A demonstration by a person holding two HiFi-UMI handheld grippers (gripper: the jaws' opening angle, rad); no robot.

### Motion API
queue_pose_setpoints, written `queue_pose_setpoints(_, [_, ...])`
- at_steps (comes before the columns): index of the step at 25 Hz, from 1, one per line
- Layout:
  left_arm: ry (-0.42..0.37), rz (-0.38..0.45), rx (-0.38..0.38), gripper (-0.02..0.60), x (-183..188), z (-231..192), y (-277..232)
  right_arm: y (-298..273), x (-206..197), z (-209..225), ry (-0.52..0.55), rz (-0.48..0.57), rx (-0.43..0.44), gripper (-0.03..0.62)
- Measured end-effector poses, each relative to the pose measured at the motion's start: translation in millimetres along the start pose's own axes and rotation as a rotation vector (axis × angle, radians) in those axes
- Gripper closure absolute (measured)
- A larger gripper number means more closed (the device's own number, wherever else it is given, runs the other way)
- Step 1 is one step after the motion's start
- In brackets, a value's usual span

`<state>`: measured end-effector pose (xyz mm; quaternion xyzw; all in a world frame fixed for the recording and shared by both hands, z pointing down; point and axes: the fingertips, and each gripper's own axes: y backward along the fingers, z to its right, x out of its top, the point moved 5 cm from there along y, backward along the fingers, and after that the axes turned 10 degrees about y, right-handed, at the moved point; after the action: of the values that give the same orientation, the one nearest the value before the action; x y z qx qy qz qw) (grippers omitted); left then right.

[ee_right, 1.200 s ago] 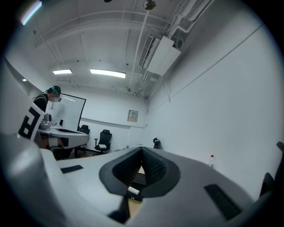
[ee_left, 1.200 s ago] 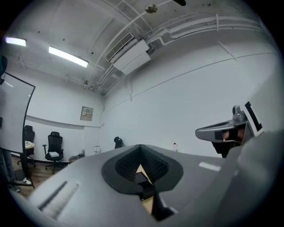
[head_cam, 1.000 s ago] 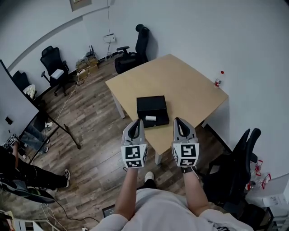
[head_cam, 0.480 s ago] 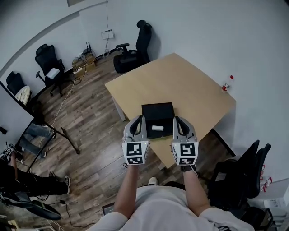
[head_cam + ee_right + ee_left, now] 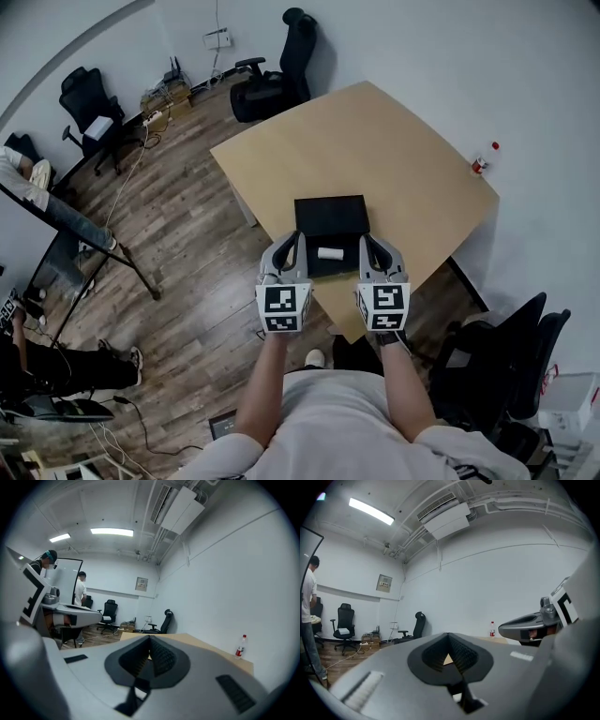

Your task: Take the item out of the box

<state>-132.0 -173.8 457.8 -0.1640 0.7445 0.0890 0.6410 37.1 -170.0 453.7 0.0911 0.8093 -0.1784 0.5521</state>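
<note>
A black box (image 5: 330, 217) lies open on the light wooden table (image 5: 394, 159), near its front edge. A small white item (image 5: 329, 253) rests in the box's near half. My left gripper (image 5: 292, 240) hovers at the box's near left side and my right gripper (image 5: 367, 242) at its near right side, one on each flank of the white item. In the left gripper view the left gripper (image 5: 449, 638) has its jaws together with nothing between them. The right gripper (image 5: 150, 642) looks the same in the right gripper view. The box is hidden behind the jaws in both gripper views.
A water bottle (image 5: 482, 161) stands at the table's right corner by the wall. Black office chairs stand beyond the table (image 5: 281, 70), at the far left (image 5: 89, 117) and at my right (image 5: 497, 352). A person (image 5: 42, 202) and a stand on legs are at the left.
Both grippers have moved forward and down towards the table, from short of its edge to either side of the box's near end. The box lies where it was.
</note>
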Motion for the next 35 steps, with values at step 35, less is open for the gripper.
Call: queue_pose_setpoints(35, [0.122,-0.133,0.023,0.577,-85,-54,-125,-146,-180,-48,0.187,-0.479,0.533,0.583])
